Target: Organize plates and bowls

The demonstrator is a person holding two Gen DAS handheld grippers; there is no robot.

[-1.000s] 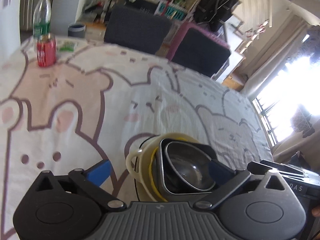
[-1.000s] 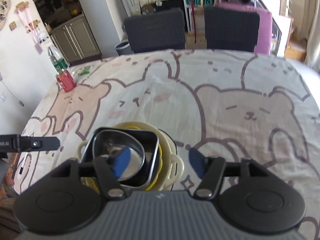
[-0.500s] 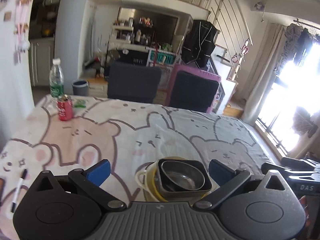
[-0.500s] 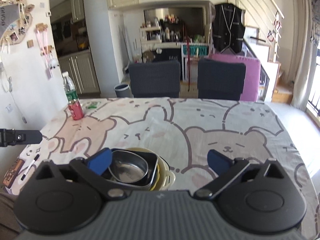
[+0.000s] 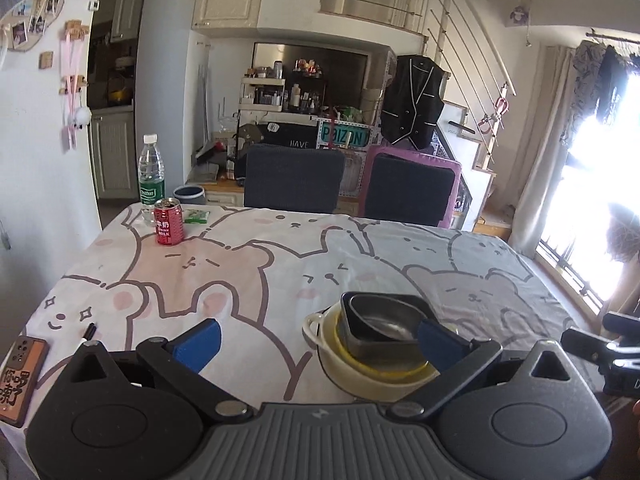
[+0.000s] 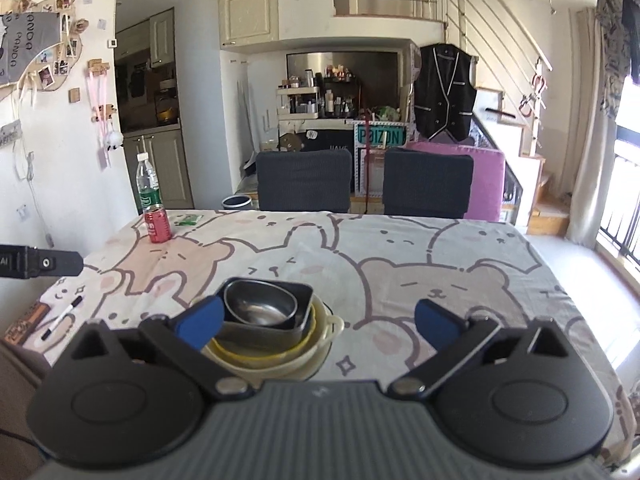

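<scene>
A stack of dishes stands near the front edge of the table: a cream bowl with handles [image 5: 360, 372] [image 6: 320, 344] at the bottom, a yellow rim inside it, a dark square dish [image 5: 380, 320] [image 6: 296, 300] on that, and a round steel bowl [image 5: 384, 318] [image 6: 260, 304] on top. My left gripper [image 5: 318, 338] is open, with the stack just ahead of its right fingertip. My right gripper [image 6: 318, 320] is open too, and the stack sits ahead of its left fingertip. Neither gripper touches the dishes or holds anything.
On the bear-print tablecloth [image 5: 280, 264], a red can [image 5: 168, 227] and a water bottle [image 5: 151, 178] stand at the far left. A black marker [image 6: 62, 318] and a phone [image 5: 18, 376] lie at the near left edge. Two dark chairs [image 6: 304, 184] stand behind the table.
Both grippers have drawn back and tilted up from the stack, so the whole room comes into view. The right gripper's jaws opened wide; its left fingertip left the steel bowl.
</scene>
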